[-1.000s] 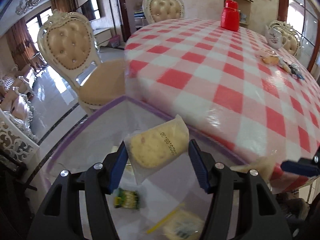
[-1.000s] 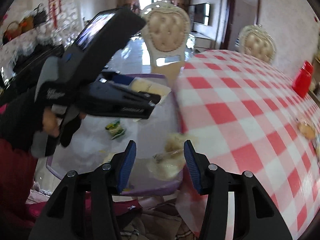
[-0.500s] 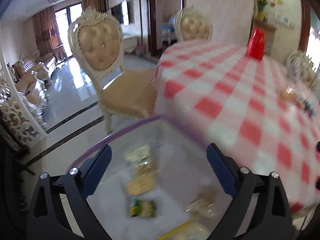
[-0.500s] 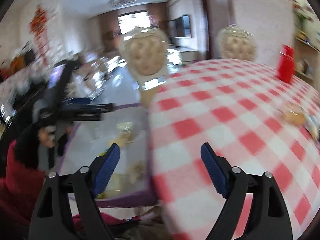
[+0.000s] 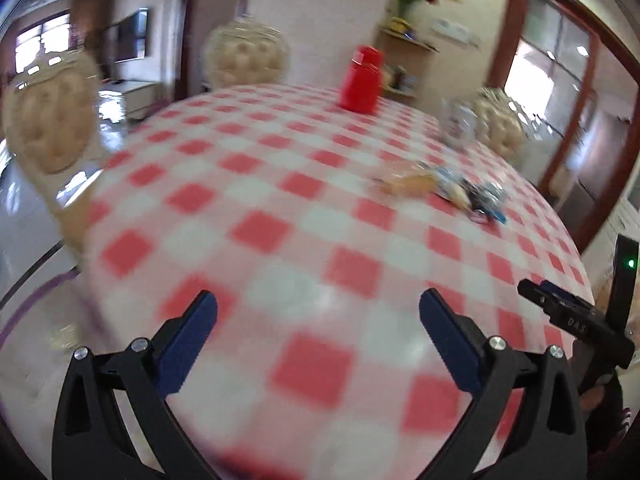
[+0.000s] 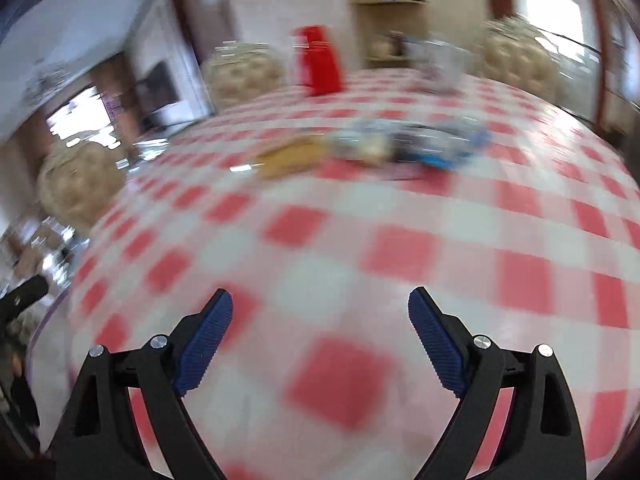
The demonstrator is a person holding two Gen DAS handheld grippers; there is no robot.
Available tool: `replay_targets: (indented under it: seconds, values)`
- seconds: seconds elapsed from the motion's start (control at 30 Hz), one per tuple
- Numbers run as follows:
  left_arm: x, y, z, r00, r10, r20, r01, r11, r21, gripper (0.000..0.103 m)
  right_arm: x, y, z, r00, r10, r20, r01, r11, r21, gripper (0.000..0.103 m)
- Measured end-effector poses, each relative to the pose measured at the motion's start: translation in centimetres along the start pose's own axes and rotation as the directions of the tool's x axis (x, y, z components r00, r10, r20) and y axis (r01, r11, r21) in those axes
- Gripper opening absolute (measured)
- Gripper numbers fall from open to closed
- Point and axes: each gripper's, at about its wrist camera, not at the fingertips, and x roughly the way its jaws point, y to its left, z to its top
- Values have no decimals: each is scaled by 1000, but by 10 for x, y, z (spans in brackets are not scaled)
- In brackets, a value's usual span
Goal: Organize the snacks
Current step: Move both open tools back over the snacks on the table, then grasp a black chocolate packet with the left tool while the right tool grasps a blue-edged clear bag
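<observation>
Left wrist view shows your left gripper (image 5: pixel 318 310) down low, close to you. Its two blue pads (image 5: pixel 186 342) stand wide apart and there is nothing between them. Under it is the table (image 5: pixel 256 184) with a cloth of red and white squares. All of it looks blurry. At the far left edge you can see a thin purple rim (image 5: pixel 28 312), but it is too smeared to tell what it belongs to. On the right edge a black piece of your right gripper (image 5: pixel 576 320) pokes in, with a small green light above it.

Farther out, on the right side of the cloth, lie the snacks (image 5: pixel 444 192) in a small pile. One looks tan and the others look blue and silver. They are too blurry to count. They are well apart from your left gripper. Past them, near the far edge of the table, stands a red jar (image 5: pixel 360 80), upright. Cream padded chairs (image 5: pixel 48 120) stand around the table.

Right wrist view shows your right gripper (image 6: pixel 320 316) close to you. Its jaws are wide open too, and they hold nothing. The checked cloth is right below it. Farther out, in the middle of the table (image 6: pixel 520 200), is the same snack pile (image 6: pixel 380 150), with a tan piece at the left end and blue wrappers at the right end. Behind the pile is the red jar (image 6: pixel 320 62).
</observation>
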Motion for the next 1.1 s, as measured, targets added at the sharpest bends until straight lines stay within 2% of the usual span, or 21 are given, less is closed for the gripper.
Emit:
replay_targets:
  seconds: [0.13,0.23,0.3,0.4,0.53,0.63,0.73,0.87,0.93,0.97,1.1]
  values:
    - [58,-45,24,1000,-15,-24,15,1000,8,101,24,-46,19,999,-42,-18,43,997,62,87]
    - [104,-72,43,997,-76,-16,74,994,-78,101,54,-70,42,998,-45,-50,51,992,112,87]
    - [125,-80,48,995,-100,-11,98,986,-138,101,67,-86,57,998,-33,-52,41,985,167,87]
    - [153,-85,54,995,-99,15,100,970,-223,101,95,-116,80,999,9,-46,7,940,341,87]
    - [161,-77,60,994,-90,68,106,952,-288,101,121,-118,105,999,-30,-40,44,908,417,87]
    - [151,-66,60,991,-42,124,78,952,-297,101,147,-108,123,993,-98,-70,118,901,418,88]
    - [149,-55,58,991,-26,129,68,941,-331,101,167,-96,138,986,-140,-87,163,906,390,89]
    - [150,-59,59,992,-49,115,81,952,-295,101,174,-79,138,957,-252,-142,281,930,239,82]
    - [149,-61,59,992,-51,117,82,957,-278,101,163,-81,130,962,-241,-131,263,943,203,61]
    - [149,-61,59,992,-51,117,81,959,-271,101,157,-85,125,964,-235,-123,256,946,196,56]
    - [154,-64,64,994,-66,89,88,961,-261,101,127,-101,106,981,-172,-95,186,968,166,53]
